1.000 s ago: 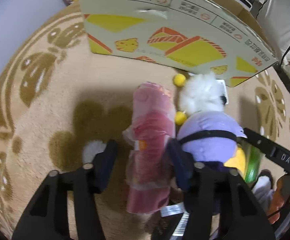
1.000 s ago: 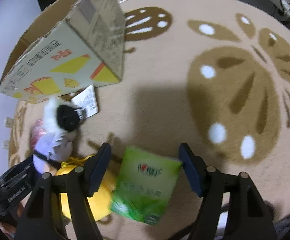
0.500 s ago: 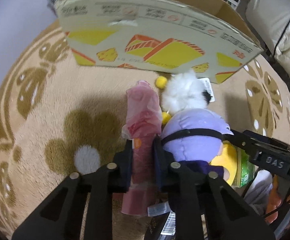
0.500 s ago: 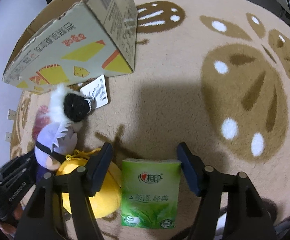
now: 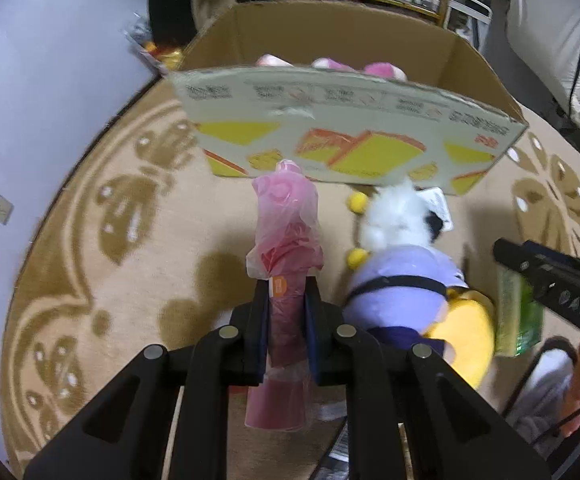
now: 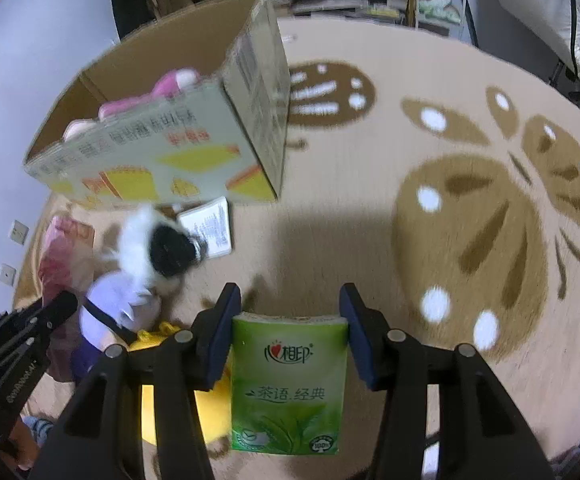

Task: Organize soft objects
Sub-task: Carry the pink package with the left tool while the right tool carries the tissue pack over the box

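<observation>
Two wrist views were given, each looking down along a pair of black tongs toward a tan rug with brown leaf shapes.

In the left view, the left tongs [image 5: 286,320] were closed tightly on a pink roll wrapped in thin plastic [image 5: 285,248]. The roll was squeezed between the pads at its lower half, its longer upper part standing out past the tips and pointing at the box. For this step to go well, it was judged that the roll should be kept clamped and raised clear of the near wall before being released inside, since the loose plastic could slip.

In the right view, the right tongs [image 6: 290,332] were seen with jaws closing around a green tissue pack [image 6: 287,384]. The pack lay squarely between the pads, its top edge level with the tips; the left pad looked to be touching its side, while a thin gap was left at the right pad. It was judged that closing should be finished before any lift, and gently, as the pack is soft.

Just beside both tools, a plush toy in a lilac garment [image 5: 402,288] and a yellow plush [image 5: 464,340] lay on the rug [image 6: 370,240].

Farther off, the open cardboard box [image 5: 350,148] stood, with pink plush toys [image 6: 141,100] already inside.
</observation>
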